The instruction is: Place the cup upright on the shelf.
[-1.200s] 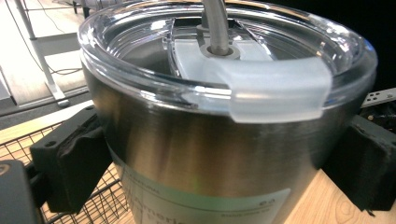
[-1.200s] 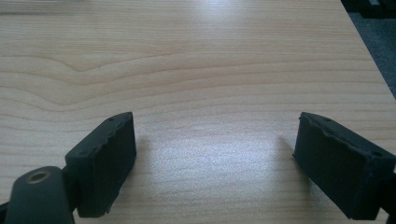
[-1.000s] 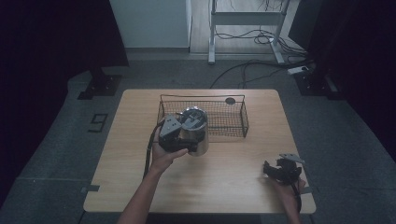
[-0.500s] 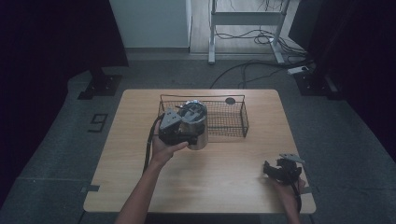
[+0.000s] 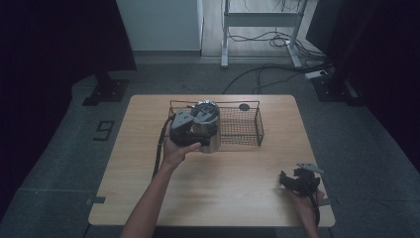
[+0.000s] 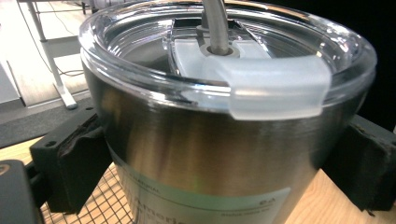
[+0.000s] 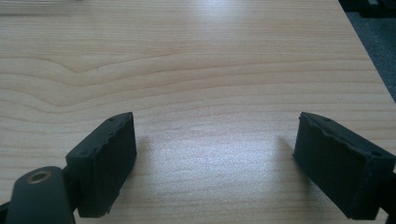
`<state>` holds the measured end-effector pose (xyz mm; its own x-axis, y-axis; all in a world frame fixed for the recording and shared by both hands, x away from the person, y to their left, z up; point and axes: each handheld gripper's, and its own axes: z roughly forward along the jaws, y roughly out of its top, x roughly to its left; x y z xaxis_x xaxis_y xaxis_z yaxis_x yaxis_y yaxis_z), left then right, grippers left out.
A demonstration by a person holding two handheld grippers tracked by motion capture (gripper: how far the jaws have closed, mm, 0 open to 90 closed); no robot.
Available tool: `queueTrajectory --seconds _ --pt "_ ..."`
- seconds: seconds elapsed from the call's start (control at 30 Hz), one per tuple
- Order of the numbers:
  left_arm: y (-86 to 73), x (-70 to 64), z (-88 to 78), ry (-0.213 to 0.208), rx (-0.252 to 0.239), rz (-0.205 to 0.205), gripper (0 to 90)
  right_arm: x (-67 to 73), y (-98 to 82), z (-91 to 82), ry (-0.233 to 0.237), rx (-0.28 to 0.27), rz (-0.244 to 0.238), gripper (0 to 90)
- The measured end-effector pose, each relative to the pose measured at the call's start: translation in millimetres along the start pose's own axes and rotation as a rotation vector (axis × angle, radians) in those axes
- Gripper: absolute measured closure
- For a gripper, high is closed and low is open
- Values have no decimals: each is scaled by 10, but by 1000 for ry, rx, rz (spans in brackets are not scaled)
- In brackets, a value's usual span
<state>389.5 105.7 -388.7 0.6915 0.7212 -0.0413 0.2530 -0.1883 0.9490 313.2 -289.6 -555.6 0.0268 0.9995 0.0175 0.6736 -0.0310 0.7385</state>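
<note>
While the left gripper (image 5: 190, 130) clamps the steel tumbler (image 5: 207, 126) between its two black pads (image 6: 74, 165), the cup hangs at the near left corner of the wire basket (image 5: 243, 130), which serves as the landmark here. In the high view the tumbler's lidded top overlaps the basket's near rail while its base shows just in front of that rail, on the person's side; whether it is lifted clear of the table (image 5: 233, 198) I cannot tell for certain. The left gripper view shows mesh under the cup's lower left, which suggests the body is partly over the basket's edge.

The tumbler's long axis stands close to upright, clear lid (image 6: 224, 51) on top with a straw (image 6: 215, 23) rising through it, and the jaws press its sides from left and right of that axis. So the basket's open floor lies beyond and to the right of the cup, away from the person. By my judgement the coming move is a short carry over the rail into the basket, then a lowering with the cup kept vertical.

The right gripper (image 5: 297, 181) rests well in front of the basket's right end, near the table's near edge, its jaws spread apart over bare wood with nothing between them. The left hand is far the nearer to the basket.
</note>
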Motion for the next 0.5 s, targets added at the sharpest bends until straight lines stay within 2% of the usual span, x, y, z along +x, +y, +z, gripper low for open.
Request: queueTrajectory --seconds 0.5 --pt "35 96 130 5 -5 -15 43 -8 -3 -3 -4 -2 -2 128"
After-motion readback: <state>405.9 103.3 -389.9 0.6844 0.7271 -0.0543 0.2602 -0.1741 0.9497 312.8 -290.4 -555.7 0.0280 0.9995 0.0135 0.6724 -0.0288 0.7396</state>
